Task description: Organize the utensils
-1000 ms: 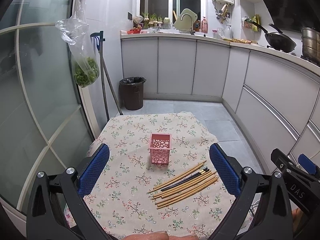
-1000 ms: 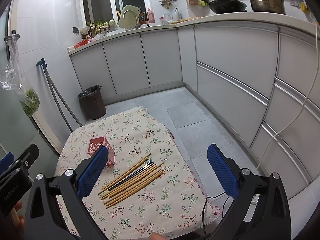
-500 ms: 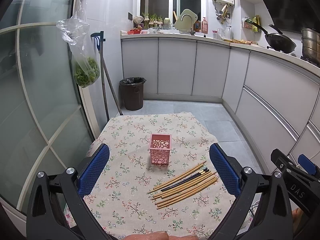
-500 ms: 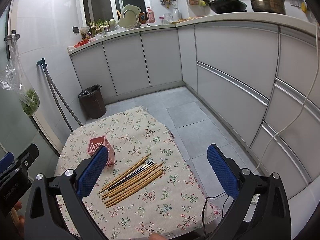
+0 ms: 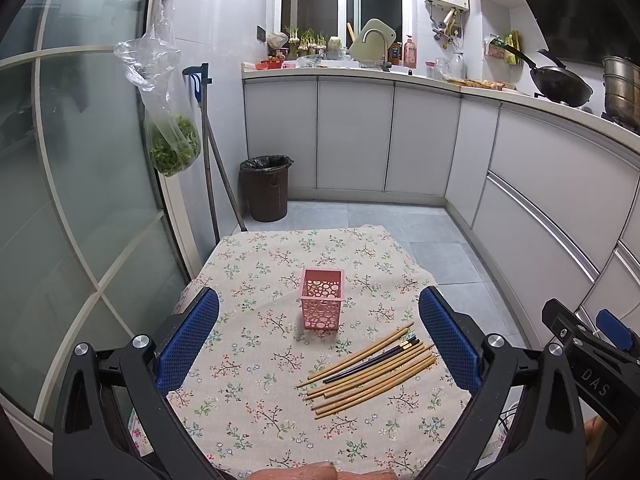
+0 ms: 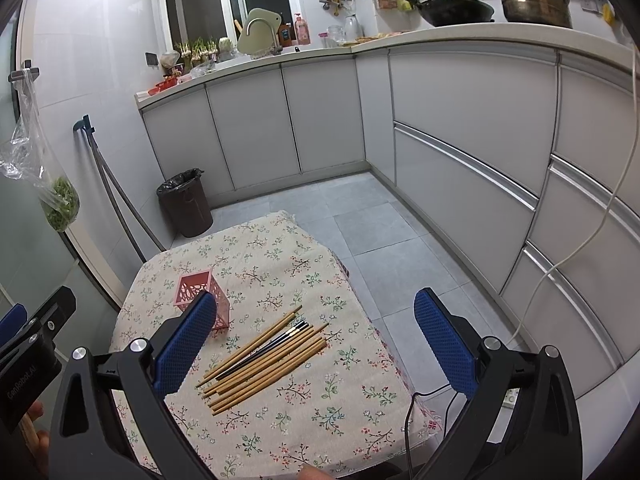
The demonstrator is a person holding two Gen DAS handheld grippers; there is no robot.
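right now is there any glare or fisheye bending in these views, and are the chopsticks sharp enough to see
Left wrist view: counter edge and glass door frame bow strongly, no glare, chopsticks and pink holder sharp. Right wrist view: a blown-out light patch at top left, cabinets curve, chopsticks sharp, the left pad partly hides the holder.

Cloth, plastic and wood on a small table

Matt floral tablecloth [image 5: 256,360]; pink perforated plastic holder [image 5: 322,298]; smooth wooden chopsticks [image 5: 372,372], one glossy dark pair; textured blue gripper pads [image 5: 188,336].
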